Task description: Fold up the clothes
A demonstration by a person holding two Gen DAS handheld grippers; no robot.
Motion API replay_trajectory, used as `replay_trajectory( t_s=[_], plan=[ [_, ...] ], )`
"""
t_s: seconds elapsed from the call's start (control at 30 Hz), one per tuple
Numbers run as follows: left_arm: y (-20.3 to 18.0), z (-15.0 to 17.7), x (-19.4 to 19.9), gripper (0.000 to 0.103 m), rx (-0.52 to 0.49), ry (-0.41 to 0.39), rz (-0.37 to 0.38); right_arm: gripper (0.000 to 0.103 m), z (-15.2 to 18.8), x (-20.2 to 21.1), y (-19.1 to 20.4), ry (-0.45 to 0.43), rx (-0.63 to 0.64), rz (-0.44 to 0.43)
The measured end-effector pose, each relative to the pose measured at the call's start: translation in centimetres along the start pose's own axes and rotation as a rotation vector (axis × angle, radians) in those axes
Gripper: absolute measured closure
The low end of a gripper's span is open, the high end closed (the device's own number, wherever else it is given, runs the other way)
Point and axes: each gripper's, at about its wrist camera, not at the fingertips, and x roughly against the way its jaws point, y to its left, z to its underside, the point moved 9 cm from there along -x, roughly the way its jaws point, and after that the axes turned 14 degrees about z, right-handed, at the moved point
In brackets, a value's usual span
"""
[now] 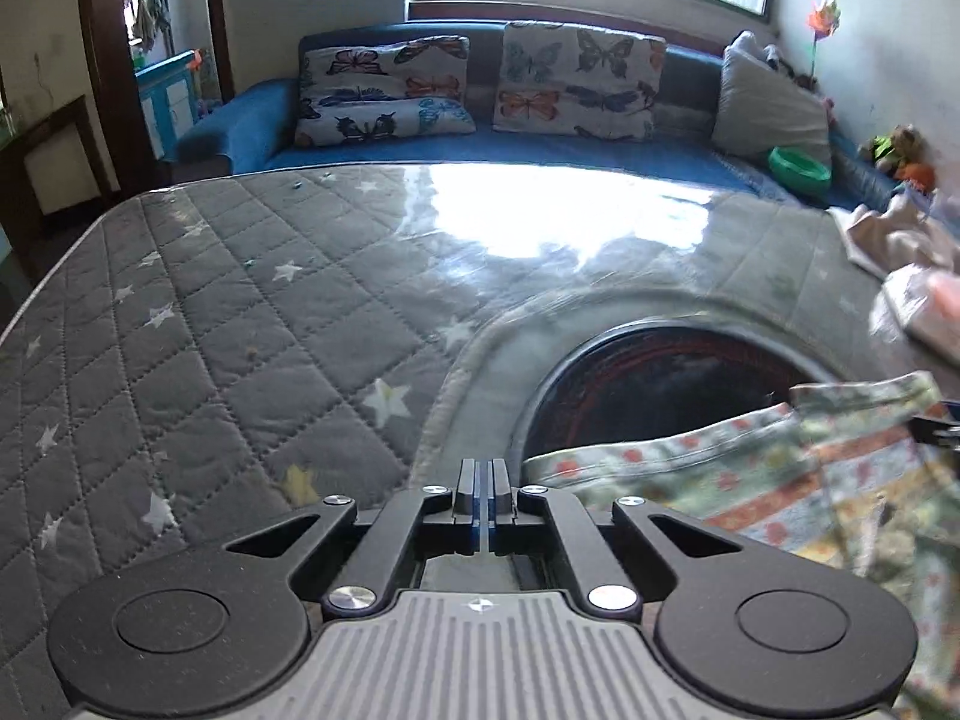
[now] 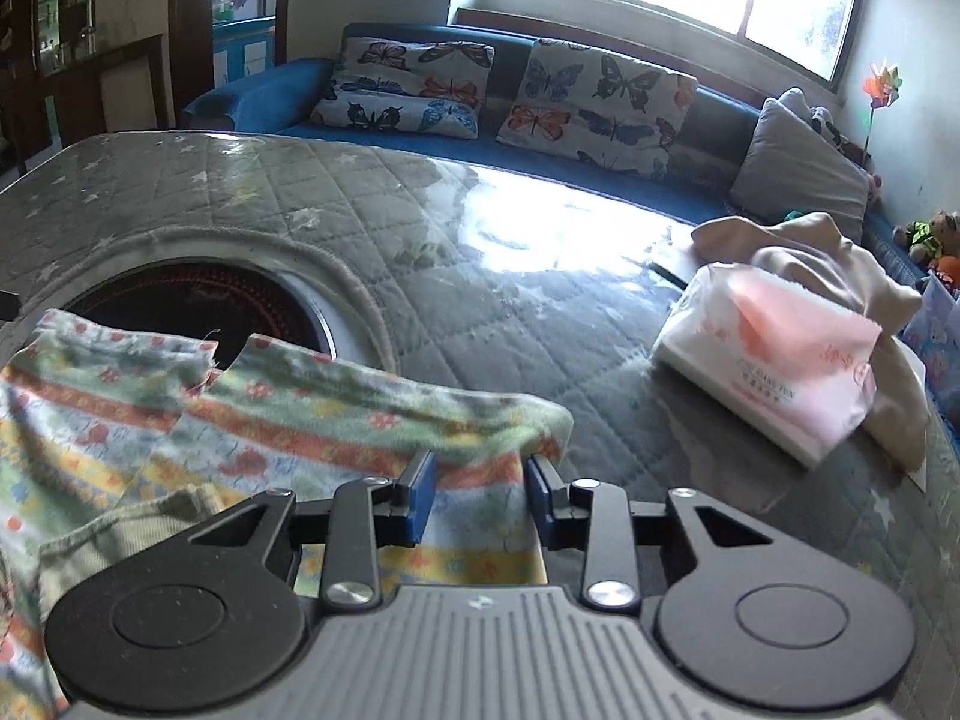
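The left gripper [image 1: 483, 495] has its jaws together on nothing, the patterned garment [image 2: 282, 420] lying just right of them; the right gripper [image 2: 480, 495] has its jaws apart astride the garment's folded edge, whether pressing it I cannot tell. To fold well, pinch that edge firmly and keep it level over the quilted worktop [image 1: 240, 300]. The tissue pack [image 2: 774, 354], ahead and right of the right jaws, carries print too blurred to read.

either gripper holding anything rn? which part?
Right gripper: its jaws straddle the near edge of the patterned garment, but whether they pinch it cannot be told. Left gripper: shut, nothing between its jaws.
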Motion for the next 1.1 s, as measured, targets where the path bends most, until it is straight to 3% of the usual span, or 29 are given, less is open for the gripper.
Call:
replay_trajectory(
  t_s=[0.13, 0.37, 0.5, 0.53, 0.63, 0.9, 1.1],
  plan=[
    [-2.3, 0.8, 0.4, 0.093, -0.050, 0.023, 0.066, 0.066, -0.6, -1.0, -0.3, 0.001, -0.019, 0.002],
    [-2.9, 2.0, -1.3, 0.086, -0.047, 0.082, 0.052, 0.066, -0.5, -0.2, -0.4, 0.003, 0.017, -0.016],
    [-2.8, 1.9, -1.5, 0.090, -0.059, 0.078, 0.048, 0.065, -0.5, 0.9, -0.6, -0.008, 0.031, -0.029],
    [-2.8, 1.9, -1.6, 0.098, -0.061, 0.077, 0.047, 0.065, -0.5, 1.2, -0.5, -0.013, 0.036, -0.034],
    [-2.8, 1.8, -1.9, 0.103, -0.072, 0.075, 0.048, 0.064, -0.6, 2.2, -0.1, -0.027, 0.047, -0.060],
    [-2.9, 0.5, -3.3, 0.103, -0.147, 0.070, 0.009, 0.063, 0.2, 2.6, 2.1, -0.014, 0.080, -0.121],
    [-2.5, 0.3, -3.2, 0.102, -0.116, 0.076, 0.025, 0.058, 1.3, 2.0, 2.8, 0.009, 0.080, -0.127]
  ],
)
